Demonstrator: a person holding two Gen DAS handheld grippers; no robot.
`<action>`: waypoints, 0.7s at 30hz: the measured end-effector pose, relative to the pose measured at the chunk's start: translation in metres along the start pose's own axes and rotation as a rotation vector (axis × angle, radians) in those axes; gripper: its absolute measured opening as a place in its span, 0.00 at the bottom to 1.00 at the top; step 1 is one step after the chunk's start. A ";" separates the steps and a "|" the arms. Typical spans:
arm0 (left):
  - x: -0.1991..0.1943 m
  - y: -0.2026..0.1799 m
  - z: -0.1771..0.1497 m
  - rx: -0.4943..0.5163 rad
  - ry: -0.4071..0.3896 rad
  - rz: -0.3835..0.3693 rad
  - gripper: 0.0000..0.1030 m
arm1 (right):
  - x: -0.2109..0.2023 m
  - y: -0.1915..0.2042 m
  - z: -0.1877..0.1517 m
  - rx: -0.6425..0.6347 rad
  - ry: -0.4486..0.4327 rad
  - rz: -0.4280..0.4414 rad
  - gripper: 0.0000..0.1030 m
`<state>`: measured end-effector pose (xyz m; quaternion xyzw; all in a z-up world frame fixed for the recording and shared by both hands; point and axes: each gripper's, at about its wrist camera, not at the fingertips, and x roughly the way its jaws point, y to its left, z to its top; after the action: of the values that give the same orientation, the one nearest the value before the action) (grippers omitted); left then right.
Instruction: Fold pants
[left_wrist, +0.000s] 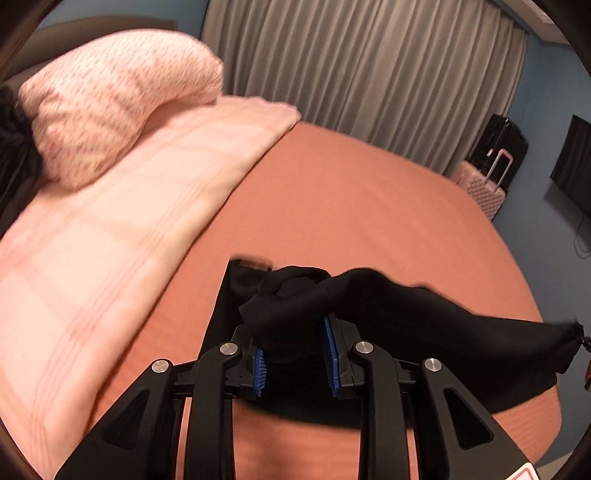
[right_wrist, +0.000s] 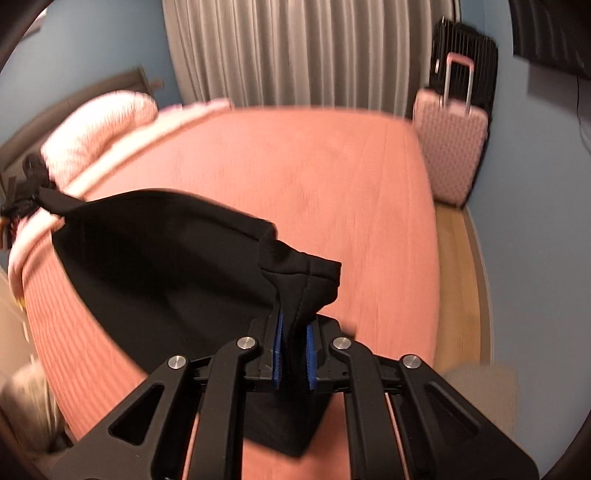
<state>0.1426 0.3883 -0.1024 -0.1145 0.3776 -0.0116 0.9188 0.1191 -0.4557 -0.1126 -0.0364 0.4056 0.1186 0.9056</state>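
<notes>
The black pants (left_wrist: 388, 306) hang stretched above the orange bed (left_wrist: 369, 206). My left gripper (left_wrist: 295, 332) is shut on one bunched corner of the cloth, which fills the gap between its blue pads (left_wrist: 260, 373). From there the fabric runs right to a far corner at the frame's edge. In the right wrist view my right gripper (right_wrist: 293, 332) is shut on the other corner of the pants (right_wrist: 166, 251), the hem folding over its blue pads (right_wrist: 277, 350). The cloth spans left toward the other gripper (right_wrist: 22, 206), which is mostly hidden at the edge.
A pink pillow (left_wrist: 118, 110) lies on a pale pink blanket (left_wrist: 110, 240) along the left of the bed. Grey curtains (left_wrist: 369, 66) hang behind. A pink suitcase (right_wrist: 448, 147) and a black one (right_wrist: 465, 62) stand beyond the bed's far corner, by a strip of wooden floor (right_wrist: 458, 280).
</notes>
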 end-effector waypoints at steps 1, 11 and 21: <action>0.003 0.002 -0.012 0.008 0.027 0.023 0.27 | 0.006 0.001 -0.010 -0.003 0.028 -0.004 0.18; -0.029 0.031 -0.089 0.122 0.240 0.322 0.33 | -0.042 -0.006 -0.068 0.138 0.089 -0.145 0.80; -0.037 -0.199 -0.071 0.532 0.024 0.283 0.41 | -0.034 -0.032 -0.066 0.567 0.024 0.002 0.80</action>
<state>0.0796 0.1839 -0.0818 0.1840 0.3844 0.0166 0.9045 0.0572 -0.5042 -0.1328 0.2175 0.4332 0.0010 0.8747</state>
